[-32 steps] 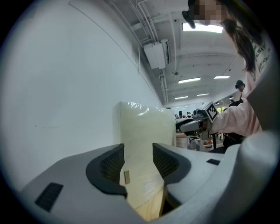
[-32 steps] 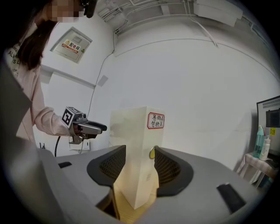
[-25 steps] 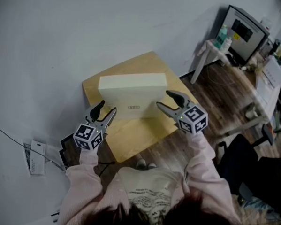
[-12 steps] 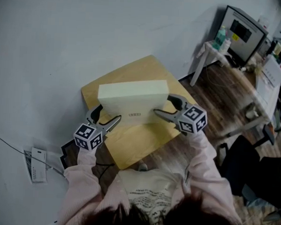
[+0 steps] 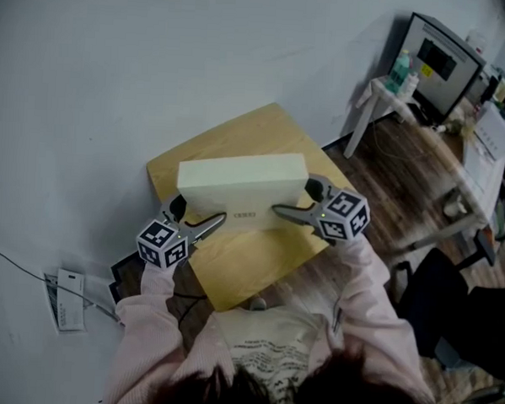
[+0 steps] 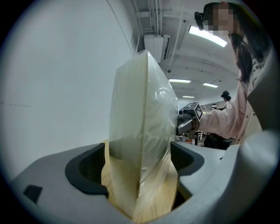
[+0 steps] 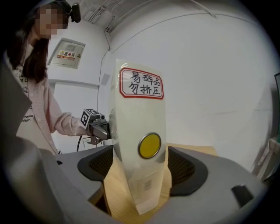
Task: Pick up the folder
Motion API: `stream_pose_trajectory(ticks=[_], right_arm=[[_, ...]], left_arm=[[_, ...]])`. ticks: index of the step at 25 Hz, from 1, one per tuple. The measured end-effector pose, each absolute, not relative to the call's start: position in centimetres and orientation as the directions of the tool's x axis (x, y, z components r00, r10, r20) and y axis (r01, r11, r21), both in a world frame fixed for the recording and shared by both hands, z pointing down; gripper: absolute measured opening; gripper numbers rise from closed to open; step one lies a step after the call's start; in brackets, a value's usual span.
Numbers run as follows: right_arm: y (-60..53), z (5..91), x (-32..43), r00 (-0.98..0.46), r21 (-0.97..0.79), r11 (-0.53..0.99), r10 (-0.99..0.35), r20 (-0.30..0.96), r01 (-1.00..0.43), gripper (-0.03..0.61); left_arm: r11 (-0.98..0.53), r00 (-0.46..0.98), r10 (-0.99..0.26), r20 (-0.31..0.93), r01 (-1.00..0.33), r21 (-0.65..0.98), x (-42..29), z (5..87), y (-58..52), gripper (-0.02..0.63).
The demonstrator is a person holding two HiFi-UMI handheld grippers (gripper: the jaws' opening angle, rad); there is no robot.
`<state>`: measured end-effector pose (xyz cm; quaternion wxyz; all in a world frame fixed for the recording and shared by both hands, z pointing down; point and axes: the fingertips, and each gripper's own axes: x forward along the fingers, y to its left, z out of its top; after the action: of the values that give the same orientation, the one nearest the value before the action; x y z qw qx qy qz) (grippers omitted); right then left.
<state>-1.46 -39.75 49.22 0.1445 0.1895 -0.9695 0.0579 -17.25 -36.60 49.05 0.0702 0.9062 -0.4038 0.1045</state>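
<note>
A thick cream folder [image 5: 241, 184] stands upright on its long edge on a small wooden table [image 5: 232, 268]. My left gripper [image 5: 199, 213] is at its left end and my right gripper [image 5: 293, 197] at its right end. Both have just been opening their jaws, and each now straddles one end of the folder. In the left gripper view the folder [image 6: 140, 140] fills most of the gap between the pads, with a thin space on each side. In the right gripper view the folder [image 7: 138, 175] carries a yellow round sticker [image 7: 149, 145] and a red-bordered label [image 7: 141, 84], with clear gaps to both pads.
The table stands against a white wall [image 5: 116, 63]. To the right are a white stool [image 5: 378, 98] with bottles, a monitor [image 5: 441, 59] and a desk [image 5: 483, 158]. A white device [image 5: 68, 301] with a cable lies on the floor at the left.
Both grippers have moved forward and down onto the folder's ends. Their jaws have spread wider, so the folder now sits between them.
</note>
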Motion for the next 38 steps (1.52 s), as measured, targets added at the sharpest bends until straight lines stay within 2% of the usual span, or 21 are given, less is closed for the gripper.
stream_pose_trajectory(ticks=[14, 28, 38], right_arm=[[-39.7, 49.4, -2.0, -0.898, -0.012, 0.938, -0.329, 0.293, -0.347, 0.378], [-39.0, 48.9, -2.0, -0.89, 0.033, 0.933, -0.353, 0.289, -0.359, 0.37], [-38.2, 46.8, -2.0, -0.89, 0.032, 0.928, -0.366, 0.272, -0.371, 0.37]], left_arm=[[-0.655, 0.638, -0.738, 0.219, -0.755, -0.007, -16.7, 49.1, -37.0, 0.433], [-0.645, 0.623, -0.743, 0.243, -0.764, -0.013, -16.7, 48.9, -36.4, 0.432], [-0.646, 0.631, -0.747, 0.211, -0.763, -0.008, -16.8, 46.8, -35.7, 0.431]])
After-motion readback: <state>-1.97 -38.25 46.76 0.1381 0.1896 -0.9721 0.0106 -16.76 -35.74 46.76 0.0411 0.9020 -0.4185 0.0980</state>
